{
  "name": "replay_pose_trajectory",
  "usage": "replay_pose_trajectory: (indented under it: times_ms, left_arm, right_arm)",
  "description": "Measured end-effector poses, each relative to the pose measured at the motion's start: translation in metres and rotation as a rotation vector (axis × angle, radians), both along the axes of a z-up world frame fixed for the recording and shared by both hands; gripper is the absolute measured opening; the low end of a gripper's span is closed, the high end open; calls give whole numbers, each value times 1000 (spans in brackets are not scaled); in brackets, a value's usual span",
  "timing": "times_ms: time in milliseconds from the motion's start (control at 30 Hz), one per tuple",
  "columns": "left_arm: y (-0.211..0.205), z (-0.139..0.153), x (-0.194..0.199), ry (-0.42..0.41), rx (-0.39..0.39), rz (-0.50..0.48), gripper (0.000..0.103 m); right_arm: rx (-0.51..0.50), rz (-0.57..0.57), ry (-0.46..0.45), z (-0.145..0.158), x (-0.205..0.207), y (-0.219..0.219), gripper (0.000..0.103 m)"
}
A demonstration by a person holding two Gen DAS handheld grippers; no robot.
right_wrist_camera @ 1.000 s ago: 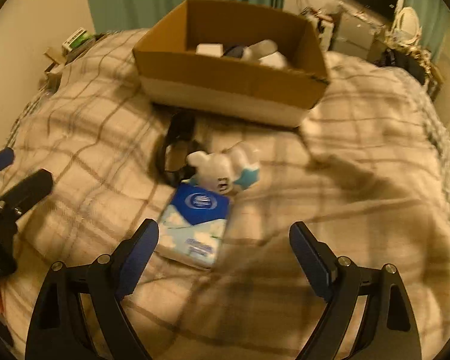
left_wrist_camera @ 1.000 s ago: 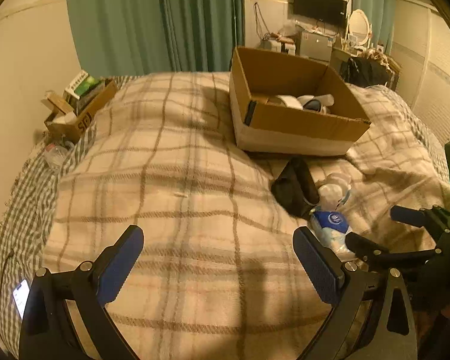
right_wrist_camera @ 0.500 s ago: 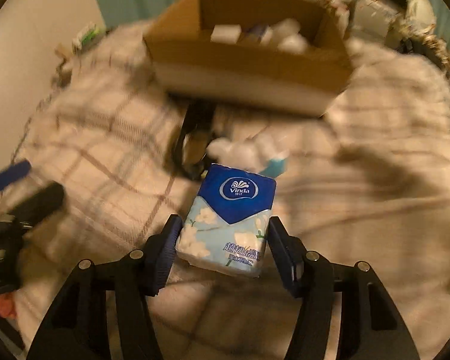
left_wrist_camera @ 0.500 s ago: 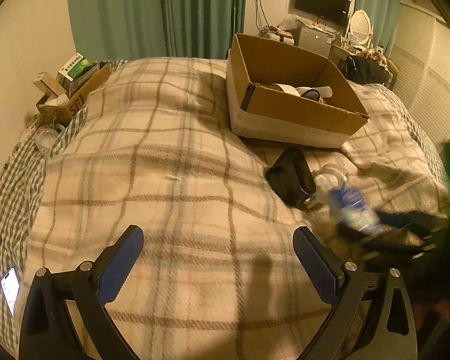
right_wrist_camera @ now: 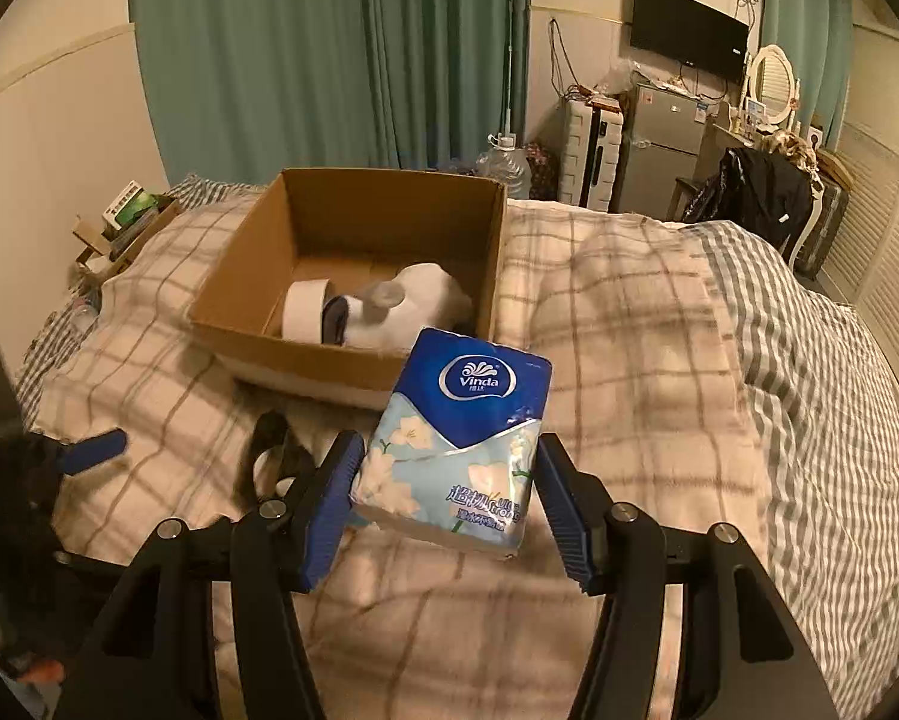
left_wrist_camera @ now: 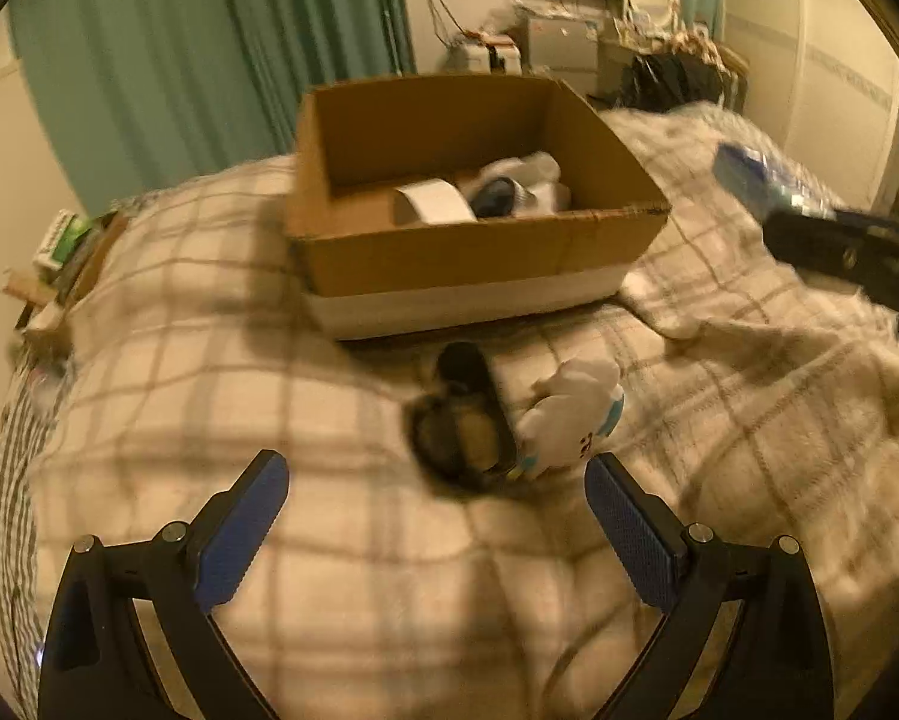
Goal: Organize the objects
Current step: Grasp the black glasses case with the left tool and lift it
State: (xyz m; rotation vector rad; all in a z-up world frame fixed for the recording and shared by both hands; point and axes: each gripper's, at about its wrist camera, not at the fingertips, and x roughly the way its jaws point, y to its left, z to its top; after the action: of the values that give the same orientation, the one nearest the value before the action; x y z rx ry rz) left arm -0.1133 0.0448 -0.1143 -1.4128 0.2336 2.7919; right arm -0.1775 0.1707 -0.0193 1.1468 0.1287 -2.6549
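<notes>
Sitting clamped between right gripper (right_wrist_camera: 443, 510) jaws, tissue pack (right_wrist_camera: 458, 438), above blanket (right_wrist_camera: 629, 324)

Blue-and-white floral tissue pack (right_wrist_camera: 458, 438), brown cardboard box (right_wrist_camera: 353, 276), beige plaid blanket (right_wrist_camera: 623, 324), teal curtains (right_wrist_camera: 329, 54)

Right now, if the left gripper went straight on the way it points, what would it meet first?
Probably the black pouch lying on the blanket, with the white plush toy just right of it. The open left gripper points there; depth is unclear.
</notes>
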Motion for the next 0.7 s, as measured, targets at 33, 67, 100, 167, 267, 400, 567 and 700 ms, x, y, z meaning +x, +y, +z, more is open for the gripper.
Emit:
replay_pose_trajectory:
  times_ms: [33,67,100,167,267,400,567,700]
  left_arm:
    - [3,-6,-4,-17,-6,-6,98]
    - [6,-13,-8,-40,-12,-13,96]
    - [7,-22,-11,-66,-17,-17,94]
    - [8,-36,-16,-112,-28,-18,91]
    - [5,-49,-28,-155,-26,1,81]
    - [-9,-48,-41,-153,35,45,72]
    - [-6,-53,-49,-170,88,-6,42]
    - [-7,-53,-41,-165,127,-16,37]
  right_arm:
    - [-8,-1,-6,-6,-3,3,58]
    - [-7,-7,-18,-14,-4,5,58]
    - [-3,-14,-28,-21,-3,7,58]
    - [-1,-7,-67,-38,-6,7,58]
    - [-17,19,-89,-44,-7,4,58]
    - [-33,36,-64,-39,-1,5,58]
    - [-42,31,-88,-45,-1,7,58]
    - [-48,31,-99,-47,4,6,58]
